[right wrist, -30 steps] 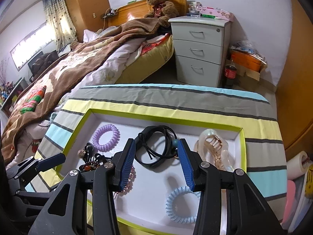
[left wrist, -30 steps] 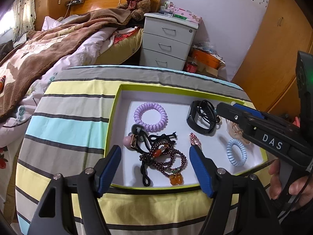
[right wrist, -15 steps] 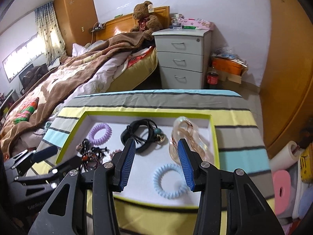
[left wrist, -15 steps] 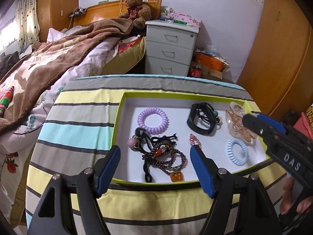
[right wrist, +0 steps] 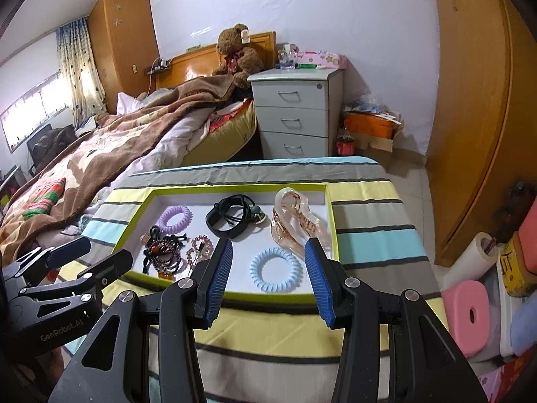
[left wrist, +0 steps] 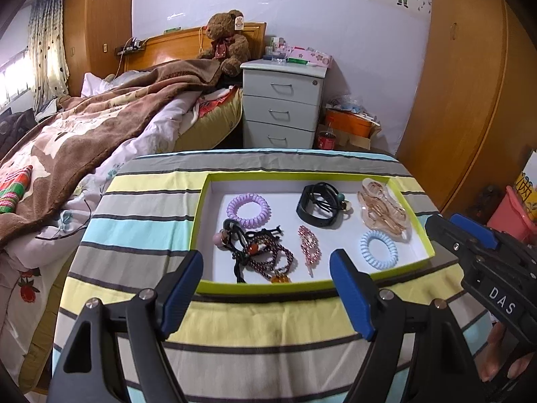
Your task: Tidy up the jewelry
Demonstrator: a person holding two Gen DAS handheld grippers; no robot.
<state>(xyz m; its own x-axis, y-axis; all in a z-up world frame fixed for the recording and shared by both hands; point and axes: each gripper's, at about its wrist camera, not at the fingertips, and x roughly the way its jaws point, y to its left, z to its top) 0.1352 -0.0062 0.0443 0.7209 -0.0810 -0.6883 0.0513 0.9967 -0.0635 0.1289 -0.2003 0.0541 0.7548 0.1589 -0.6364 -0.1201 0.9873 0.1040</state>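
**Both grippers hover empty before the jewelry tray**

Left wrist view: the left gripper (left wrist: 266, 268) has just been opening, jaws spread with nothing between, above the tray's (left wrist: 201, 201) near rim on the striped desk (left wrist: 141, 208).

Right wrist view: the right gripper (right wrist: 268, 258) stands spread and empty, the blue coil hair tie (right wrist: 276, 269) lying in the tray beyond its jaws.

Tray (left wrist: 423, 235) of jewelry on striped cloth (left wrist: 141, 208).
The left gripper (left wrist: 266, 260) stands open and empty, its jaws just widened, near the tray's near edge; right gripper (left wrist: 470, 238) at right.
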